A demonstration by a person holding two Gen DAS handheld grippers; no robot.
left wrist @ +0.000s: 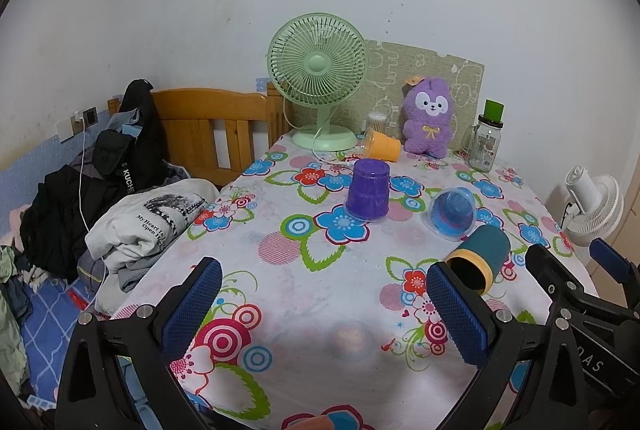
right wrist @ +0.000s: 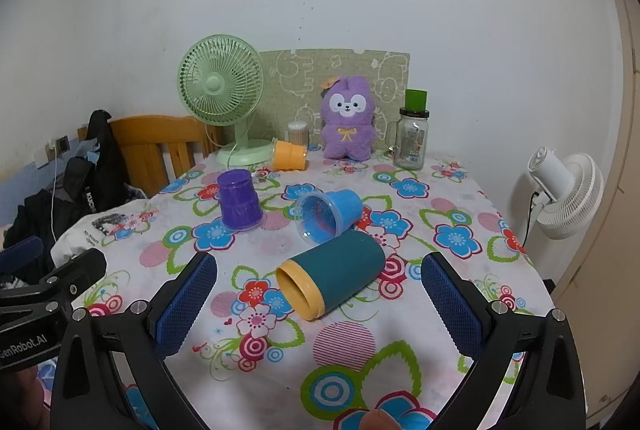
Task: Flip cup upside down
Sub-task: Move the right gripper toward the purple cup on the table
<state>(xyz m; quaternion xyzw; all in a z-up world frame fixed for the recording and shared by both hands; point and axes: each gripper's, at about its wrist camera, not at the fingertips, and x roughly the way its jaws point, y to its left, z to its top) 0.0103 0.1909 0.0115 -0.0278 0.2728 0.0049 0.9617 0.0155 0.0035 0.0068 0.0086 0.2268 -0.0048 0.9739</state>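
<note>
A teal cup with a yellow rim (right wrist: 332, 276) lies on its side on the flowered tablecloth, mouth toward me; it also shows in the left wrist view (left wrist: 482, 256). My right gripper (right wrist: 318, 304) is open, its fingers on either side of this cup, apart from it. A blue cup (right wrist: 330, 216) (left wrist: 454, 214) lies on its side behind it. A purple cup (right wrist: 239, 200) (left wrist: 368, 190) stands upside down. An orange cup (right wrist: 290, 155) (left wrist: 384, 146) lies on its side at the back. My left gripper (left wrist: 324, 306) is open and empty over the table's near left.
A green fan (right wrist: 222, 90), a purple plush toy (right wrist: 348, 120), a glass jar with a green lid (right wrist: 412, 134) and a toothpick holder (right wrist: 298, 132) stand along the back. Clothes (left wrist: 132, 226) pile on a bed to the left. A white fan (right wrist: 564, 190) stands right of the table.
</note>
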